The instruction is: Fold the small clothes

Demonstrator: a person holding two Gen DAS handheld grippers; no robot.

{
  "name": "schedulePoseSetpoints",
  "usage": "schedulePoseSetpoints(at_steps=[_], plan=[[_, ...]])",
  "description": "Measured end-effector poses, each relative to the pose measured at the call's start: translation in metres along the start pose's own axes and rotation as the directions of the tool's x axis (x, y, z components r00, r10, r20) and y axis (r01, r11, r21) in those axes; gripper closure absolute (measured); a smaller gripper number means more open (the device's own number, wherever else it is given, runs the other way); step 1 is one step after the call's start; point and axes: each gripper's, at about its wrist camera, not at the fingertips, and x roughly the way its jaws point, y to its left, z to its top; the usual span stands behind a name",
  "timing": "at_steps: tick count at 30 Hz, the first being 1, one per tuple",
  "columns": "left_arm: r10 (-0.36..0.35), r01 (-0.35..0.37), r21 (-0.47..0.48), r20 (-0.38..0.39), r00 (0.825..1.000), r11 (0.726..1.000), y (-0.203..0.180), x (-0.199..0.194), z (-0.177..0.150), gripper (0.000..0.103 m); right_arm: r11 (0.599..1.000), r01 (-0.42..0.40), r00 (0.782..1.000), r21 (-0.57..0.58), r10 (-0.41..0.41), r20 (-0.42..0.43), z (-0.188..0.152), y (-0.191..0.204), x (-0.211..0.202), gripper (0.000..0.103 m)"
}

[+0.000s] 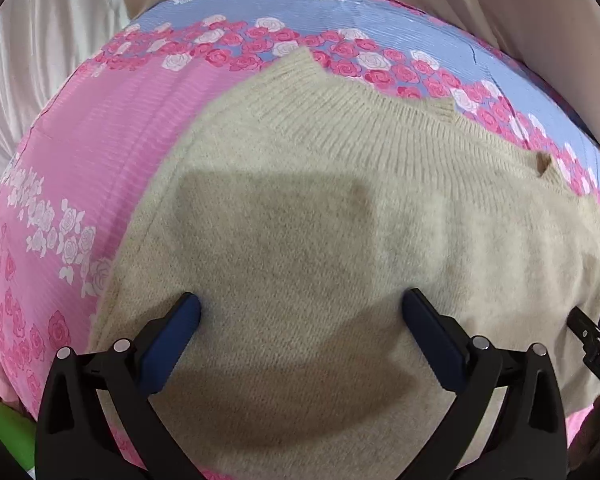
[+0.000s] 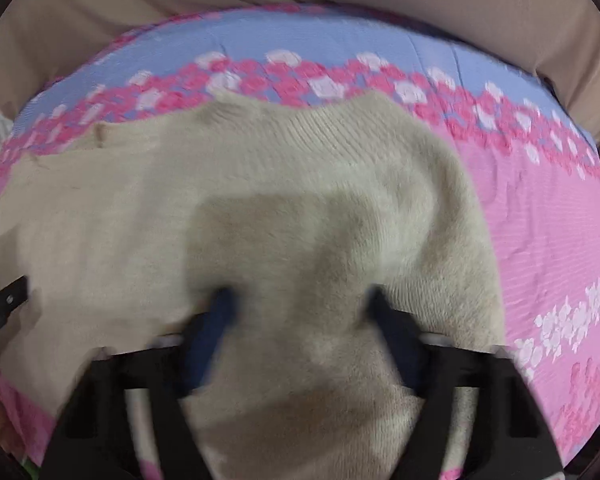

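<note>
While spread flat on the floral bedsheet (image 1: 112, 128), one beige knitted sweater (image 1: 340, 208) is recorded beneath two grippers.

Left gripper (image 1: 300, 312): jaws spread wide above the knit, nothing held between them. Right gripper (image 2: 298, 304): blurred; jaws set partly apart over a raised fold of the sweater, and whether the pads press on it cannot be told. Ribbed hem is turned towards the sheet's blue band.

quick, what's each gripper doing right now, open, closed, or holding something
Left gripper: open wide over the beige sweater, holding nothing.
Right gripper: fingers apart over the sweater; too blurred to tell a grip.
</note>
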Motion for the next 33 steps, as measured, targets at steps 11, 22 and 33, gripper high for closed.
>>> schedulePoseSetpoints(at_steps=[11,22,33], plan=[[-0.022,0.026,-0.101,0.038,0.999,0.995,0.047,-0.024,0.009,0.016,0.971,-0.195,0.98,0.136,0.197,0.003,0.001,-0.075,0.013,0.103],[-0.107,0.109,-0.022,0.078,0.991,0.994,0.004,-0.045,0.022,0.016,0.948,-0.316,0.948,-0.02,0.317,0.021,0.042,0.002,-0.011,0.103],[-0.097,0.096,0.016,0.081,0.992,0.995,-0.012,-0.024,0.068,0.009,0.961,-0.214,0.977,0.175,0.207,0.057,0.096,-0.092,0.014,0.079]])
